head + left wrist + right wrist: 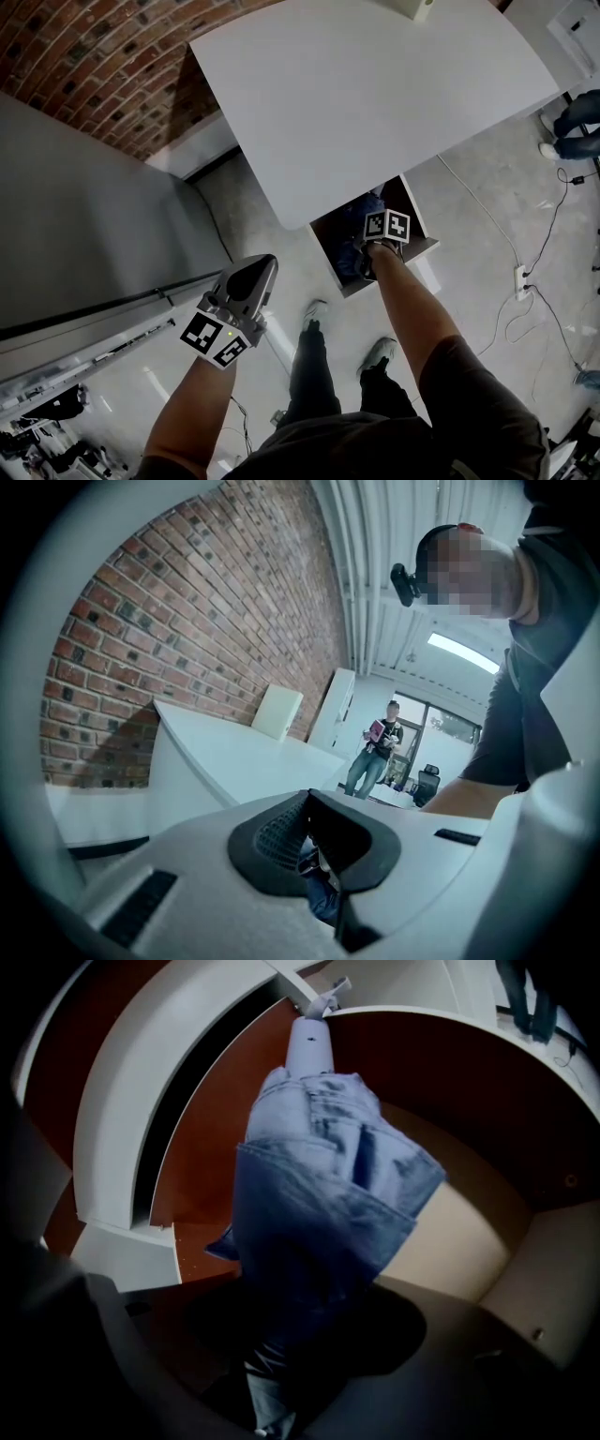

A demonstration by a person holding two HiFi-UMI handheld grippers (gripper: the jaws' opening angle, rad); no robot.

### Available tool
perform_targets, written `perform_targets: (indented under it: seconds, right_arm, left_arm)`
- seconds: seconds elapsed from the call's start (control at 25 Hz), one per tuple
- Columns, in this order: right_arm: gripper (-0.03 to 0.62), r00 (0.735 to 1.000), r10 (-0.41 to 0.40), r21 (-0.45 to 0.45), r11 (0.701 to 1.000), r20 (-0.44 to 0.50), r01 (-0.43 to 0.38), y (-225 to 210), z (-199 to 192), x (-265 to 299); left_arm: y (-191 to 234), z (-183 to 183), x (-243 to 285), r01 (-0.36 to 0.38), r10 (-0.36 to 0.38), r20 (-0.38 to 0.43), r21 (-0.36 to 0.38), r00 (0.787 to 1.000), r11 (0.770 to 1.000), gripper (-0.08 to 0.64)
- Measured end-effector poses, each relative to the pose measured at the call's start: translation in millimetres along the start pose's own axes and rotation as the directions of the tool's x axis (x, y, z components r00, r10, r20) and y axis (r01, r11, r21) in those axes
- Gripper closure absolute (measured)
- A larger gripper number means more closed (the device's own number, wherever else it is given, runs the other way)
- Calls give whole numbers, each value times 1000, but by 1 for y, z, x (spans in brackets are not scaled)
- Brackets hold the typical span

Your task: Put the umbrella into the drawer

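Pointing handle-first into the open drawer, the umbrella shows fully only in the right gripper view. It is a folded bundle of blue fabric, creased and loosely pleated, darker toward the camera. A pale, smooth handle sits at the far end, and the drawer's brown and tan inner walls curve around it. From the head view the umbrella is no more than a dark blue patch inside the drawer, so its shape cannot be read there. That view does show that the drawer stands pulled out from under the edge of the white table. Whether the fabric rests on the drawer bottom cannot be told from either view. The right gripper is clamped on the near end of the bundle, its dark jaws closing on the cloth from both sides. In the head view its marker cube sits over the drawer, with the bare right forearm stretched forward and down to it. The left gripper is held well apart from the drawer, above the grey floor, pointing roughly level. Its jaws are pressed together with nothing gripped. Only its own view takes in the brick wall and a person standing in the distance beyond the table.
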State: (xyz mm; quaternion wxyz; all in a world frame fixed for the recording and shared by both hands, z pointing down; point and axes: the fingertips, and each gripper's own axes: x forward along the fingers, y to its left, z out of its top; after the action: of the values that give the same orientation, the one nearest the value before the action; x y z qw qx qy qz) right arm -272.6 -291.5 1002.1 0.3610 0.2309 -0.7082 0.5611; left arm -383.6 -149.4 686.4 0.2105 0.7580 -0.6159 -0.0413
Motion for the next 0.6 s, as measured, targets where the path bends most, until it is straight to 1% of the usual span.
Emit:
perform_targets:
  seconds: [0.16, 0.32, 0.48, 0.52, 0.6]
  right_arm:
    - [344, 999, -27, 18, 999, -19, 27, -9, -2, 9]
    - [327, 998, -48, 37, 998, -52, 50, -17, -4, 17]
    - [268, 998, -14, 34, 999, -64, 16, -10, -4, 18]
    - [245, 998, -9, 33, 999, -61, 11, -8, -3, 17]
    - [219, 999, -2, 30, 1000, -43, 3, -6, 0, 14]
  left_arm:
    - [0, -5, 0, 8, -8, -10, 0, 1000, 1000, 561]
    - [3, -7, -1, 1, -1, -9, -5, 1000, 1000, 562]
    - [4, -9, -1, -3, 2, -11, -9, 1000, 1000, 561]
    - [4, -10, 0, -2, 2, -12, -11, 1000, 1000, 561]
    - [2, -10, 2, -1, 1, -9, -14, 1000, 1000, 561]
